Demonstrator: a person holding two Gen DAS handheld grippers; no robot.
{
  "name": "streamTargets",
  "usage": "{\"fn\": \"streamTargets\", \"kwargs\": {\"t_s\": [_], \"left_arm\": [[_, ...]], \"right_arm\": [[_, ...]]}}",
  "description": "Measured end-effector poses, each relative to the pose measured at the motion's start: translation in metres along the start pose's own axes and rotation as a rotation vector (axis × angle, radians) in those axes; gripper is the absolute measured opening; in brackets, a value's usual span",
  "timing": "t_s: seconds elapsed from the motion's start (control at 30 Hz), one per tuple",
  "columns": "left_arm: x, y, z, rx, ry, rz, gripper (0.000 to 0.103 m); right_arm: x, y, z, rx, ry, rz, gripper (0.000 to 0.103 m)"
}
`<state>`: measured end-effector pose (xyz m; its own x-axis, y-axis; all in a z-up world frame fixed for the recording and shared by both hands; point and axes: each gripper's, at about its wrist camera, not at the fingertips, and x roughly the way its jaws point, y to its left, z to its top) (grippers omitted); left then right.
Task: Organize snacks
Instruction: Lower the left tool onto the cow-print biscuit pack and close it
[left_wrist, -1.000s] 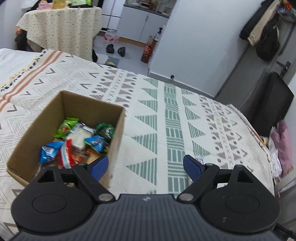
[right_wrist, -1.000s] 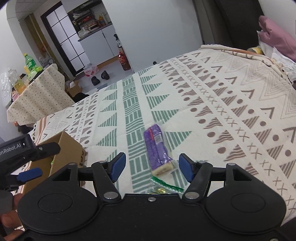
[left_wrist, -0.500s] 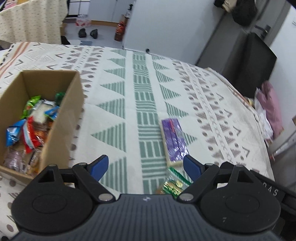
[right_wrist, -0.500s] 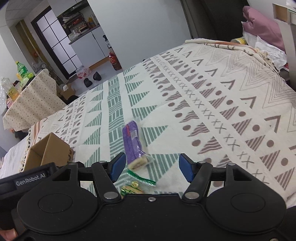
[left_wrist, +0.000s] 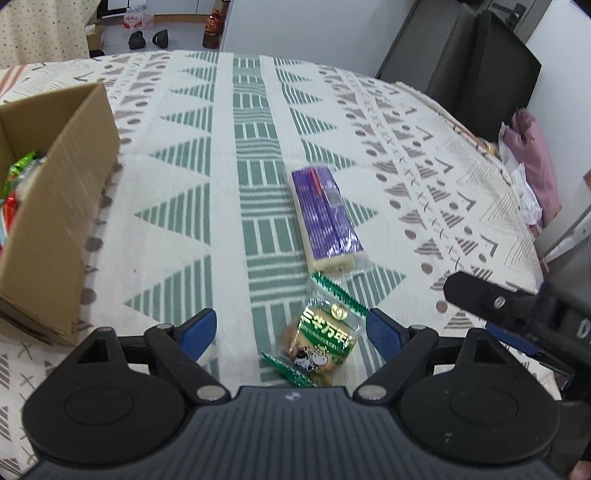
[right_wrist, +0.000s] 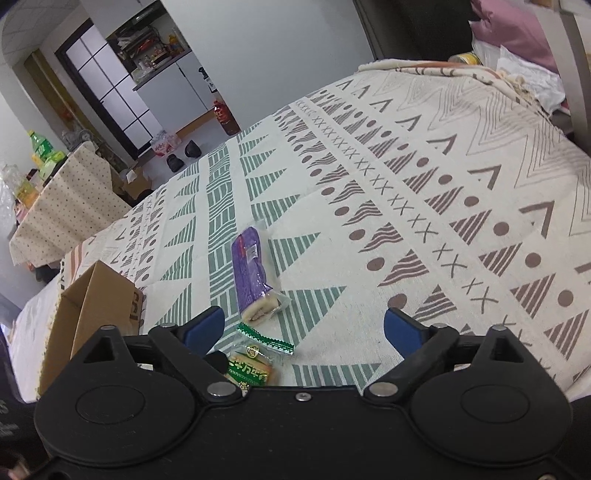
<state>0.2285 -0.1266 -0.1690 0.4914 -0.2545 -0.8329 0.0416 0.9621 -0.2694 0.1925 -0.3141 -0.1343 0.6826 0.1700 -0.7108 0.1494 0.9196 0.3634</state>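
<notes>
Even, soft indoor light in both views, bright without harsh glare; shadows under the box (left_wrist: 55, 206) and purple pack (left_wrist: 325, 218) are faint and short; the glass door (right_wrist: 107, 92) glows pale white; strong fisheye bending curves the bedspread (left_wrist: 221, 206) towards the edges; the box's near wall is smeared by motion blur; corners darken slightly.

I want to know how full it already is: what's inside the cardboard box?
In the left wrist view the cardboard box shows only a sliver of its inside: green and red snack wrappers at the frame edge. Its near wall and the frame edge hide the rest, so fullness can't be judged.
</notes>
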Motion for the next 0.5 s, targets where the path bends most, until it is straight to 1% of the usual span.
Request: {"fn": "streamTargets", "kwargs": {"t_s": [0.07, 0.13, 0.23, 0.5], "left_arm": [[0.006, -0.002, -0.002, 0.004, 0.016, -0.008, 0.087], [0.011, -0.004, -0.004, 0.007, 0.034, -0.018, 0.088], [0.018, -0.008, -0.007, 0.018, 0.045, -0.012, 0.091], [0.035, -0.013, -0.011, 0.032, 0.063, -0.006, 0.091]], "right_arm": [[0.002, -0.004, 0.0, 0.017, 0.008, 0.005, 0.095], [0.005, -0.006, -0.001, 0.031, 0.018, 0.009, 0.099], [0.008, -0.01, -0.001, 0.054, 0.016, 0.008, 0.103], [0.025, -0.019, -0.002, 0.108, 0.054, -0.003, 0.103]]}}
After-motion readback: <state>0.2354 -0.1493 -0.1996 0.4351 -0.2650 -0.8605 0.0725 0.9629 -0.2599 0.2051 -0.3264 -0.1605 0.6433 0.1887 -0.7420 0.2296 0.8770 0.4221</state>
